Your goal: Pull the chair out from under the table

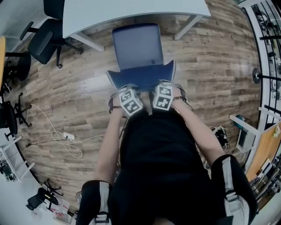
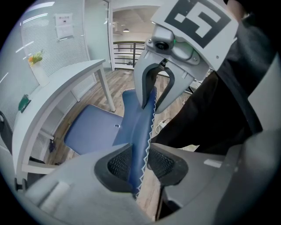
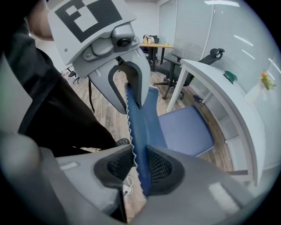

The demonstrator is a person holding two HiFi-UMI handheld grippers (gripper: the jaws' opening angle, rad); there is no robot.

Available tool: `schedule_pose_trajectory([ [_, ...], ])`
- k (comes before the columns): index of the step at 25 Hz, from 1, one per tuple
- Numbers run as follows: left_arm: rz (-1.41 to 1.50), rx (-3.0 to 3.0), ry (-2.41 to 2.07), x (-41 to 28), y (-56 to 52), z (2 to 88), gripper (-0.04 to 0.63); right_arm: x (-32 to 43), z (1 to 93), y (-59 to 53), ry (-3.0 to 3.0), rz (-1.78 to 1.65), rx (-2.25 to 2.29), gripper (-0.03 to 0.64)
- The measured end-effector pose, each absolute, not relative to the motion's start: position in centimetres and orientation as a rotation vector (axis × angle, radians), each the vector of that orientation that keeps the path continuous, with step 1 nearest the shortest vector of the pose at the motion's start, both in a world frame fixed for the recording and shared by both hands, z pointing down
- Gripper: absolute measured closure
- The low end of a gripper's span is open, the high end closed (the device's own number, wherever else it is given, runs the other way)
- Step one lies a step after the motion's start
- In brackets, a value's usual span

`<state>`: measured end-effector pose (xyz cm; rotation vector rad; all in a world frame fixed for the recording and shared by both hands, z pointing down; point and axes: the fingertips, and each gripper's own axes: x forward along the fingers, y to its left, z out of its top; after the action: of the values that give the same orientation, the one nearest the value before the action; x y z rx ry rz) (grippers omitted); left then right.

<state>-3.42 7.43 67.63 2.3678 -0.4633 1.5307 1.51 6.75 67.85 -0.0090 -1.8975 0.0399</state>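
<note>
In the head view a blue chair stands just in front of the white table (image 1: 131,11). Its seat (image 1: 136,46) shows clear of the table's edge, and its backrest (image 1: 140,77) is toward me. My left gripper (image 1: 127,89) and right gripper (image 1: 165,86) sit side by side on the backrest's top edge. In the left gripper view, the left gripper (image 2: 140,162) is shut on the backrest (image 2: 138,118), pads pressing the blue fabric. In the right gripper view, the right gripper (image 3: 139,165) clamps the backrest (image 3: 142,118) the same way.
Black office chairs (image 1: 44,39) stand at the left near the table's end. A white cable with a power strip (image 1: 66,136) lies on the wooden floor at my left. The table's legs (image 1: 189,26) flank the chair. Racks and boxes (image 1: 263,132) line the right side.
</note>
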Motion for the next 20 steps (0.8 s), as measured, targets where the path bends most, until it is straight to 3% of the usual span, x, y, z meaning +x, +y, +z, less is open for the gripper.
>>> schedule_pose_trajectory([
  [20, 1.546, 2.425, -0.283, -5.0, 17.4, 67.7, 0.483, 0.1, 68.0, 17.1, -1.881, 0.144, 0.103, 0.522],
])
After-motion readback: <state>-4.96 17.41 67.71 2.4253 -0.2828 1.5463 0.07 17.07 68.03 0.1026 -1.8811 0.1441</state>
